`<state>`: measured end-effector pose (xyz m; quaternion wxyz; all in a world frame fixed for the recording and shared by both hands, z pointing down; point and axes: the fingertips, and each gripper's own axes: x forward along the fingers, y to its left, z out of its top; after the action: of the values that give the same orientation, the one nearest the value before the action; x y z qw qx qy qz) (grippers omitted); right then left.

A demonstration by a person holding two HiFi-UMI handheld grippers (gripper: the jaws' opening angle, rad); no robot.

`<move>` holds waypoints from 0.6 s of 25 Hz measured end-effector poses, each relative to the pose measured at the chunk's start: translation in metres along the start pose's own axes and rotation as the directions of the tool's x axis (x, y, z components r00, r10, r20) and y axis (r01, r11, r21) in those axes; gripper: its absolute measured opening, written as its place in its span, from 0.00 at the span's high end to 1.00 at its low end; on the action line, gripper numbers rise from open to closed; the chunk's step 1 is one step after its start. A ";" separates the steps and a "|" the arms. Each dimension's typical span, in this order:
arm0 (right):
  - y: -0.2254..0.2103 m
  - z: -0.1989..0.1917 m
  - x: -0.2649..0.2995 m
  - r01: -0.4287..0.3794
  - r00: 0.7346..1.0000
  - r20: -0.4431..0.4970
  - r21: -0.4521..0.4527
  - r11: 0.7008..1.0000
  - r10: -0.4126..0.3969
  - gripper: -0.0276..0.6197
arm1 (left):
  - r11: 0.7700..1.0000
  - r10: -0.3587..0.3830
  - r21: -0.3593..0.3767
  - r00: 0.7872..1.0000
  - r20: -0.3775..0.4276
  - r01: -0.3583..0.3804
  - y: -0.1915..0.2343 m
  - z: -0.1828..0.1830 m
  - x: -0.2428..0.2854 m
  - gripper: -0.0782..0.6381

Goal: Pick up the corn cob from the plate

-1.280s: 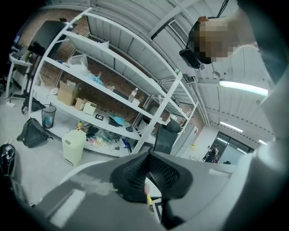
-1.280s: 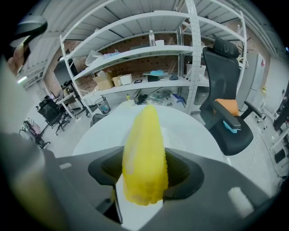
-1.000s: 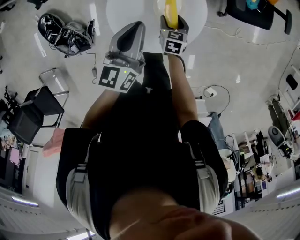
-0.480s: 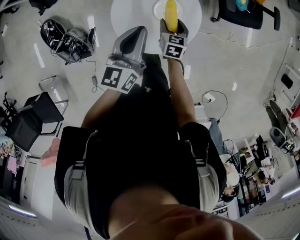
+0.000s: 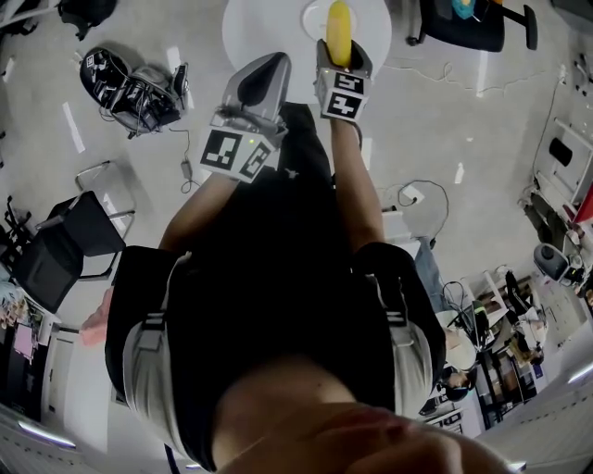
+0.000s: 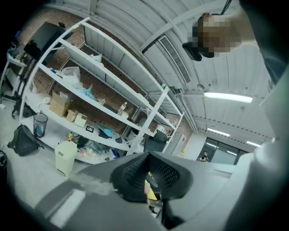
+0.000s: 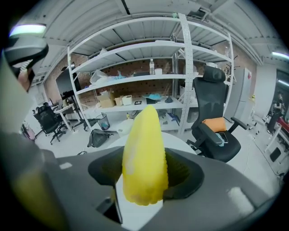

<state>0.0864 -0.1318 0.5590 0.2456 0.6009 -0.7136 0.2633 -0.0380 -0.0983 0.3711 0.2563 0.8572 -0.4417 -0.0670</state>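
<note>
The corn cob (image 7: pixel 144 153) is clamped in the right gripper (image 5: pixel 342 56), its long axis running along the jaws with the tapered tip pointing outward, over the plate (image 5: pixel 311 18). The left gripper (image 5: pixel 267 69), just beside it, is held with jaws together on nothing.

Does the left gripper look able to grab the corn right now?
Probably not. The corn is clamped between the jaws of the right gripper, which cover its lower sides, and the left gripper beside it has its own jaws together, so it would have to open first.
</note>
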 end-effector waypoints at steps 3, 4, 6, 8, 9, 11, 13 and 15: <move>0.006 0.005 -0.015 0.010 1.000 0.024 0.008 1.000 -0.011 0.55 | 1.000 -0.014 0.001 1.000 0.011 0.014 -0.005 0.005 -0.012 0.88; 0.009 0.006 -0.020 0.014 0.999 0.032 0.008 1.000 -0.014 0.55 | 1.000 -0.018 0.002 1.000 0.015 0.018 -0.007 0.006 -0.016 0.88; 0.013 0.009 -0.030 0.020 0.999 0.048 0.005 1.000 -0.020 0.55 | 1.000 -0.025 0.005 0.999 0.022 0.025 -0.009 0.009 -0.025 0.88; 0.017 0.013 -0.041 0.028 0.997 0.067 0.005 1.000 -0.028 0.55 | 0.999 -0.035 0.010 0.999 0.029 0.035 -0.012 0.012 -0.033 0.88; 0.020 0.014 -0.047 0.031 0.997 0.077 0.005 0.999 -0.032 0.55 | 0.999 -0.041 0.012 0.999 0.033 0.041 -0.014 0.013 -0.037 0.88; 0.026 0.016 -0.060 0.037 0.995 0.095 0.004 0.999 -0.037 0.55 | 0.999 -0.052 0.014 0.998 0.041 0.051 -0.017 0.016 -0.048 0.88; 0.031 0.018 -0.073 0.038 0.993 0.112 0.007 0.999 -0.038 0.55 | 0.998 -0.059 0.011 0.997 0.046 0.059 -0.021 0.018 -0.058 0.88; 0.033 0.020 -0.085 0.041 0.991 0.128 0.006 0.999 -0.041 0.55 | 0.998 -0.066 0.013 0.996 0.052 0.065 -0.024 0.018 -0.066 0.88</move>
<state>0.0664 -0.0786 0.4848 0.2035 0.6316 -0.7149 0.2202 -0.0666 -0.0420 0.3363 0.2376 0.8706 -0.4202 -0.0952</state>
